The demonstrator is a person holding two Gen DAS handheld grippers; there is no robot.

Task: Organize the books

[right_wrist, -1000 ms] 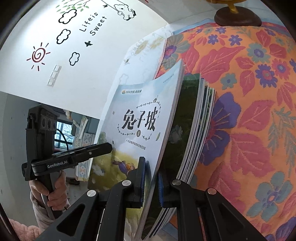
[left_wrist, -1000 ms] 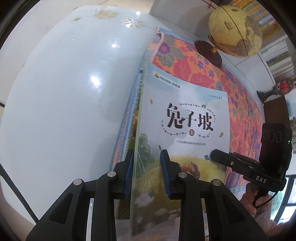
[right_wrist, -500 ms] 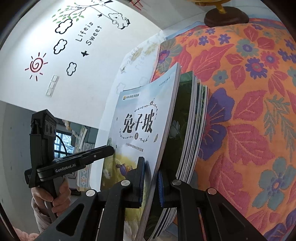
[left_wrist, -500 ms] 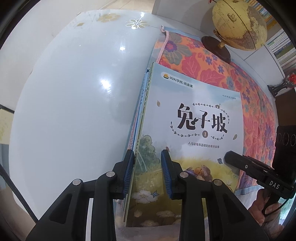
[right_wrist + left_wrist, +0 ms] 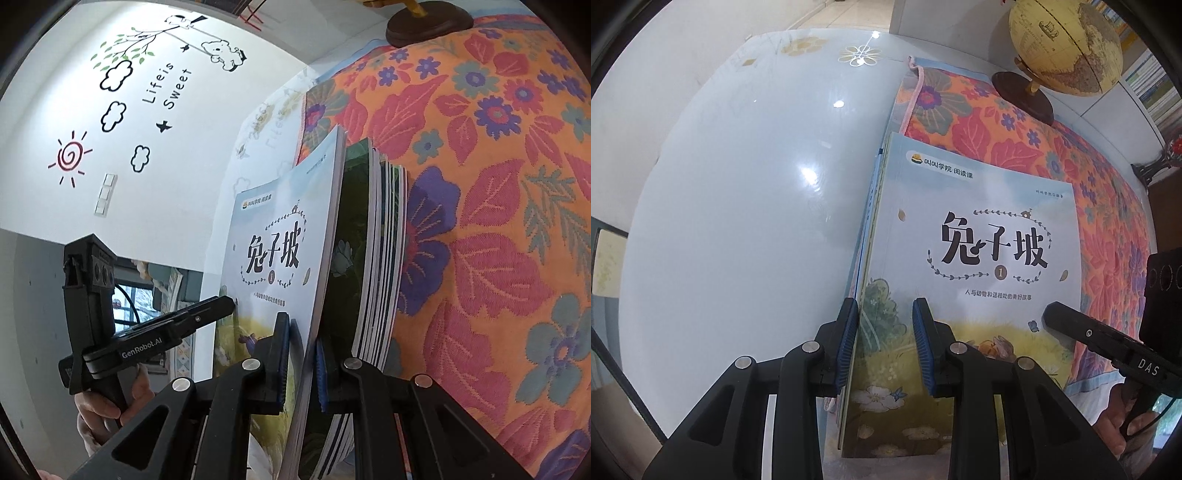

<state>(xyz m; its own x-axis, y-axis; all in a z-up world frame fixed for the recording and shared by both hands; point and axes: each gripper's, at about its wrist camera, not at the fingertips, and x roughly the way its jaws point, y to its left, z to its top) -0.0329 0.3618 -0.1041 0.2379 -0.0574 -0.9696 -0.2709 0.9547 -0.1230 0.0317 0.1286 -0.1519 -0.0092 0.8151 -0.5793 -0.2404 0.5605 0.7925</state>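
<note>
A pale blue picture book (image 5: 979,266) with black Chinese title lies on top of a stack of thin books (image 5: 384,258) on the flowered cloth (image 5: 1015,140). My left gripper (image 5: 884,343) straddles the stack's left edge near the bottom corner, jaws apart with the cover and edges between them. My right gripper (image 5: 301,363) is shut on the top book's (image 5: 273,266) right edge and lifts its cover off the stack. The right gripper's finger (image 5: 1082,332) shows in the left wrist view; the left gripper's finger (image 5: 177,325) shows in the right wrist view.
A glossy white table (image 5: 738,206) spreads to the left of the stack. A globe (image 5: 1067,44) on a dark wooden base (image 5: 1023,96) stands at the far end of the cloth. Bookshelves (image 5: 1152,85) are at the far right. A decorated wall (image 5: 147,92) is behind.
The top book has tilted down flatter toward the stack. The left gripper has drawn back slightly, so more of the cover shows. The right gripper keeps its hold on the book's edge.
</note>
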